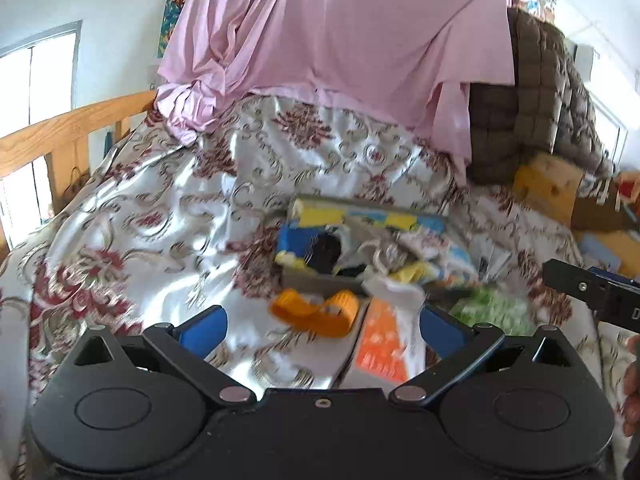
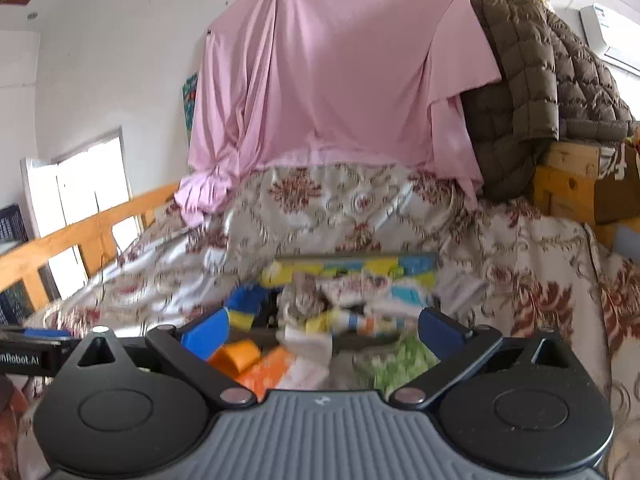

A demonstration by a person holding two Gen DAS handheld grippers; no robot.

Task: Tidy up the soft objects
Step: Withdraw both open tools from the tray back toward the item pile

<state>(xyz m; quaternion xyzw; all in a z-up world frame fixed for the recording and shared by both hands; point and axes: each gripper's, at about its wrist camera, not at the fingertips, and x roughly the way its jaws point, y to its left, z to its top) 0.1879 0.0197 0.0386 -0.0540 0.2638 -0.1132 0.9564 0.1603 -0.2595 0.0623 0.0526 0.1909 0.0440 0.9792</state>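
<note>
Both grippers are up off the bed and empty right now. The left gripper [image 1: 322,330] has its blue pads spread as wide as they go, nothing between them, and the right gripper [image 2: 324,332] looks spread wide too, also holding nothing. My guess is that's the in-between pose: jaws wide so either one can drop onto the next soft thing without fumbling.

The soft stuff sits in a heap on the flowery bedspread [image 1: 140,208], most of it piled in and around a low box [image 1: 360,208] with yellow and blue blocks on its wall. An orange sock [image 1: 316,312] lies just in front of the box, closest to the left gripper, with a white sock [image 1: 394,290] beside it and a green patterned cloth [image 1: 496,310] off to the right. There's also an orange and white folded piece [image 1: 384,344] right under the left pads.

Everything's motion-blurred, so I can't tell exactly what's in the box. Pink sheet [image 2: 340,80] and brown quilted jacket [image 2: 528,92] hang at the back, out of the way.
</note>
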